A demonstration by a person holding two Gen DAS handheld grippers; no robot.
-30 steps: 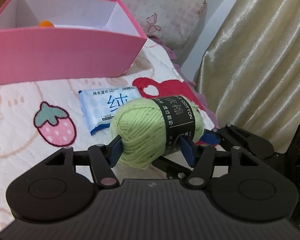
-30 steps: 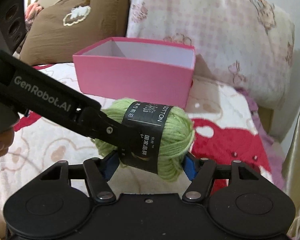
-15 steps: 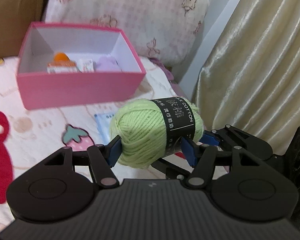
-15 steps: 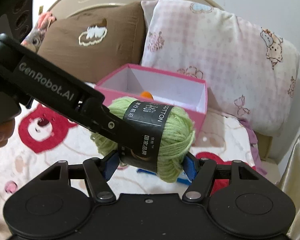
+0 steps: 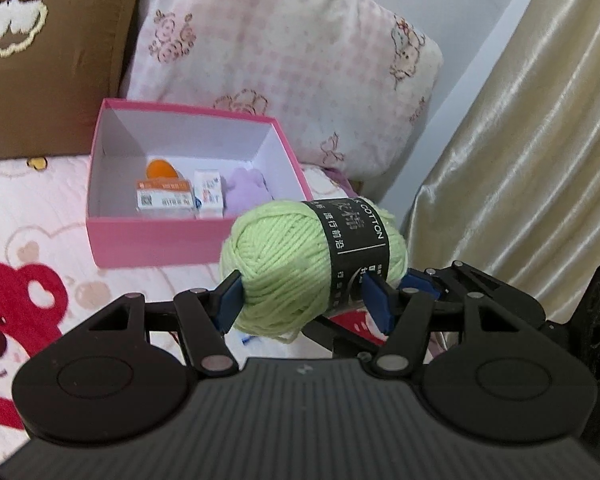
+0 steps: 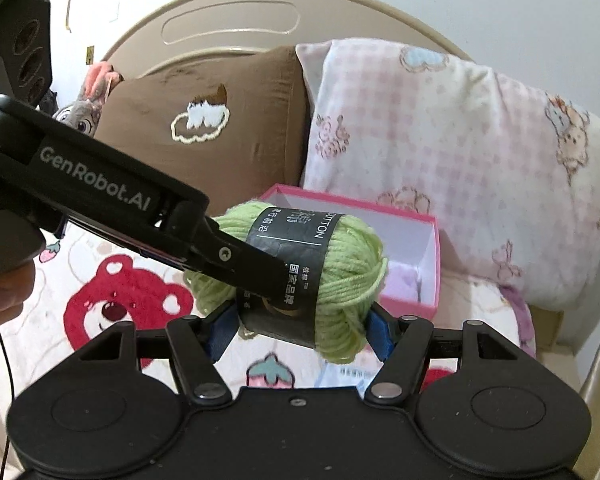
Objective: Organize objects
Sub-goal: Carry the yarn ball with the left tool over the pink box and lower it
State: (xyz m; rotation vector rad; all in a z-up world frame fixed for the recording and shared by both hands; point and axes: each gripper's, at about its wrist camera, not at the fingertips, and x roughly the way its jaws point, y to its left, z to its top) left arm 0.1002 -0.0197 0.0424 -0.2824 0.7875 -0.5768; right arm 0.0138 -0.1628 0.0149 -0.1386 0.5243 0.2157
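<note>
1. Left wrist view: the left gripper had its blue fingers pressed on both sides of a green yarn ball with a black label, held in the air above the bed. The right gripper reached in from the right, one blue pad at the ball's right end. Beyond it stood an open pink box against a pink pillow; inside lay an orange item, two small packets and a purple soft thing.

2. Right wrist view: the right gripper clamped the same yarn ball from its two ends; the left gripper's arm crossed from the left onto it. So both gripped one ball. The pink box sat just behind. A wet-wipe pack showed on the bed under the ball.

3. Progress, judged: several things were already boxed; the yarn was lifted, not yet over the box; the wipes remained out.
</note>
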